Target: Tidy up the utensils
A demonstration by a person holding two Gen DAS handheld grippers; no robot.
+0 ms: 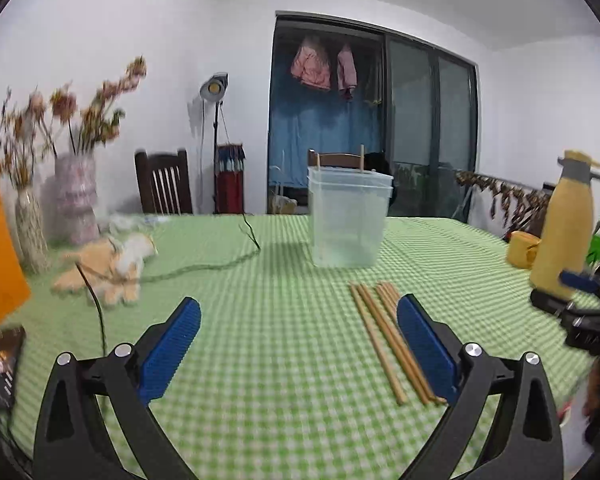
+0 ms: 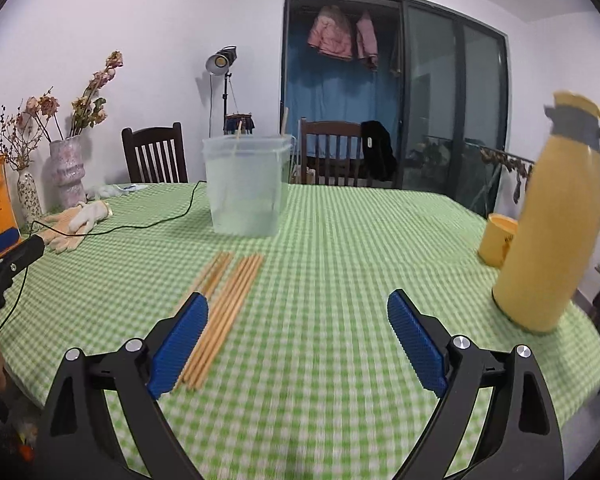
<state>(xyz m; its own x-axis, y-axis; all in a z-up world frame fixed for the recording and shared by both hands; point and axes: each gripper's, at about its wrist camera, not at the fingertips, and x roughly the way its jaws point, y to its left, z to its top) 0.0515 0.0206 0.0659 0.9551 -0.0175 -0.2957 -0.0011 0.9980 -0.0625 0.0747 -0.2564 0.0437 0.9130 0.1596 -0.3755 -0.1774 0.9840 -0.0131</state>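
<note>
Two vases (image 2: 66,170), two chairs (image 2: 156,156), one tub (image 2: 246,186), one flask (image 2: 552,224)

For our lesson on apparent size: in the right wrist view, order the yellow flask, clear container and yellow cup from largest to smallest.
1. yellow flask, though it is nearest, which inflates it
2. clear container
3. yellow cup

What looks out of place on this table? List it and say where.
The chopsticks lie loose on the green checked tablecloth, split into two uneven bundles short of the clear container, which already holds a couple upright. Work gloves and a black cable sprawl across the far left. Nothing is spilled or visibly broken.
</note>
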